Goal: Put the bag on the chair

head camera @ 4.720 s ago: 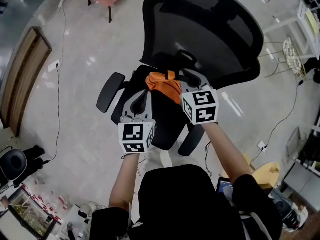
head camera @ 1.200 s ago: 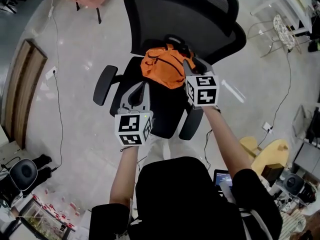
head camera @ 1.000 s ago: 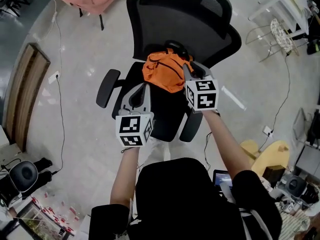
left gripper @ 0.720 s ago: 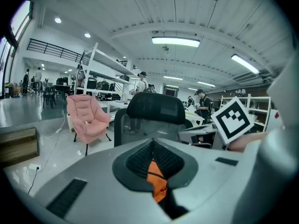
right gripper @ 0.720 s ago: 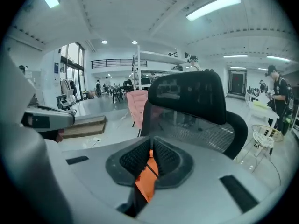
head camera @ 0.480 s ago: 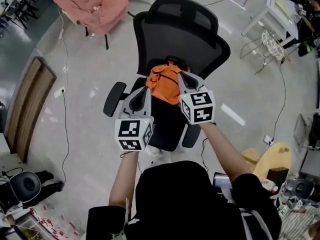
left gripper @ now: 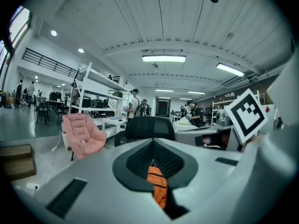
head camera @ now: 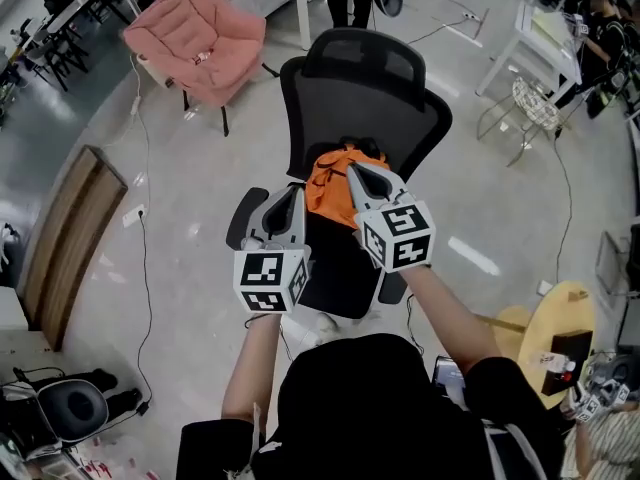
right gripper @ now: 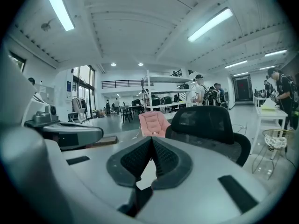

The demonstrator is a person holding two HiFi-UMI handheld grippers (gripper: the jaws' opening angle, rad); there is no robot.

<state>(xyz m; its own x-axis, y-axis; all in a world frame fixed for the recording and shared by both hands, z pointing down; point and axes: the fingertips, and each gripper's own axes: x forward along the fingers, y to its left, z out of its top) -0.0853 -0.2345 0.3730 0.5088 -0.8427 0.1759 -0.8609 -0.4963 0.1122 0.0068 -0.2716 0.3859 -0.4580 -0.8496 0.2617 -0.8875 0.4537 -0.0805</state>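
Black office chair (head camera: 365, 93) is standing mid-floor. Orange bag (head camera: 328, 178) is sitting on its seat, leaning against the backrest. Left gripper (head camera: 292, 192) is hovering just left of the bag, jaw tips pressing together and gripping nothing; orange is showing through the gap behind them. Right gripper (head camera: 352, 167) is overlapping the bag's right edge in the head view, jaws closed, empty.

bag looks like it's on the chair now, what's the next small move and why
Probably draw both tongs back toward you and stop. The orange bag already sits on the chair seat, and the left tongs and right tongs look shut with nothing pinched.
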